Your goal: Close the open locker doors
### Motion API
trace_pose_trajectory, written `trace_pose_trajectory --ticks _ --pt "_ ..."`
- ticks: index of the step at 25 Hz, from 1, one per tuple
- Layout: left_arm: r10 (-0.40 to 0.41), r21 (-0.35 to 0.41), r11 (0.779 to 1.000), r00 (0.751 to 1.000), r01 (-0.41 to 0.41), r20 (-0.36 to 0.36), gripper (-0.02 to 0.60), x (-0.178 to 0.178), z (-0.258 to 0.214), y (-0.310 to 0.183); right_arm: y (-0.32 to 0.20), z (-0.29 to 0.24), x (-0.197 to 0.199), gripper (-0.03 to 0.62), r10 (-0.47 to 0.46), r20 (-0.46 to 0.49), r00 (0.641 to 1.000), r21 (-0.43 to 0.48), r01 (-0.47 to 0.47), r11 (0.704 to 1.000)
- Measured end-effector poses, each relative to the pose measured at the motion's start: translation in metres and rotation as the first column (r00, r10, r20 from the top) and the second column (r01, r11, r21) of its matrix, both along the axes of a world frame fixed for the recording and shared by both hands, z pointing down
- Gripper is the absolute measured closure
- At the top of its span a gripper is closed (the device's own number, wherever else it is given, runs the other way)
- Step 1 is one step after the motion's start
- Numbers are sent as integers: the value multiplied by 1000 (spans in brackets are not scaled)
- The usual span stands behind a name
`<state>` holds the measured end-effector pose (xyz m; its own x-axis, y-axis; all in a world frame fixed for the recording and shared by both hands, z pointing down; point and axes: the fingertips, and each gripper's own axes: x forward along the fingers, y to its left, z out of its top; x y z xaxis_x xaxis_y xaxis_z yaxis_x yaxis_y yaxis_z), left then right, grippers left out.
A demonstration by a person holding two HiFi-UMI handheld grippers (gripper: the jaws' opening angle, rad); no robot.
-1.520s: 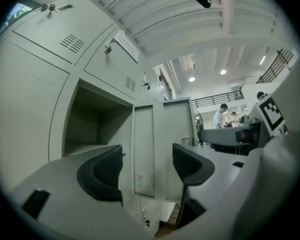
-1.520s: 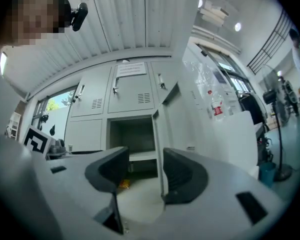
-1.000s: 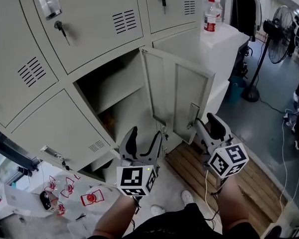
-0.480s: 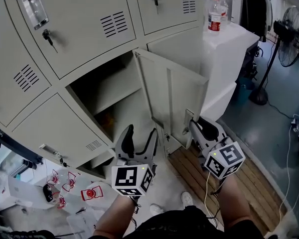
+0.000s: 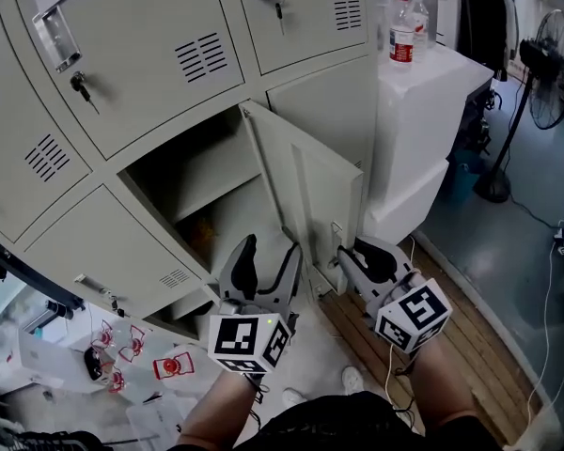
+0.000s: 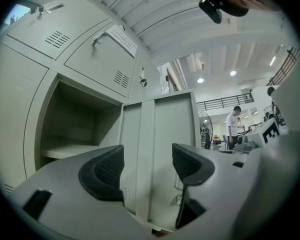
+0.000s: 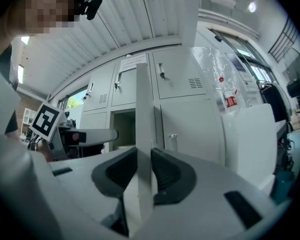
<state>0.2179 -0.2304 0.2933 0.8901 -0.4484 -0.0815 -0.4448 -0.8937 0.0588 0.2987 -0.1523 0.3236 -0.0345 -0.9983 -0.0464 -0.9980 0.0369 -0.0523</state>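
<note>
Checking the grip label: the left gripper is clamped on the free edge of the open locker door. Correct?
No: the right gripper, its jaws having just been closing, is clamped on the free edge of the open locker door, as the right gripper view shows. The left gripper is open.

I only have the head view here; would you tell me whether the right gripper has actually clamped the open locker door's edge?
Observer: Yes. Its own view shows the right gripper with jaws that have just been closing, now pressed on both faces of the open door at its edge.
Operator: Is the left gripper holding anything?
Observer: No. Its own view shows the left gripper open, with nothing between its jaws, facing the door's inner side.
Operator: Is anyone nearby?
Observer: The left gripper view shows a person standing in the background beyond the door.
</note>
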Motion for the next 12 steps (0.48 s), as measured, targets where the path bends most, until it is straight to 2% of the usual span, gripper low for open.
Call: trace_pose_trajectory --ticks 6,12 --pt "17 -16 1000 999 -18 -36 282 -9 -13 4 -3 -1 -26 491 -74 -37 997 7 74 997" --pt "103 -37 994 993 -106 -57 282 -20 -23 23 -10 -2 -50 479 -107 -89 990 7 108 994"
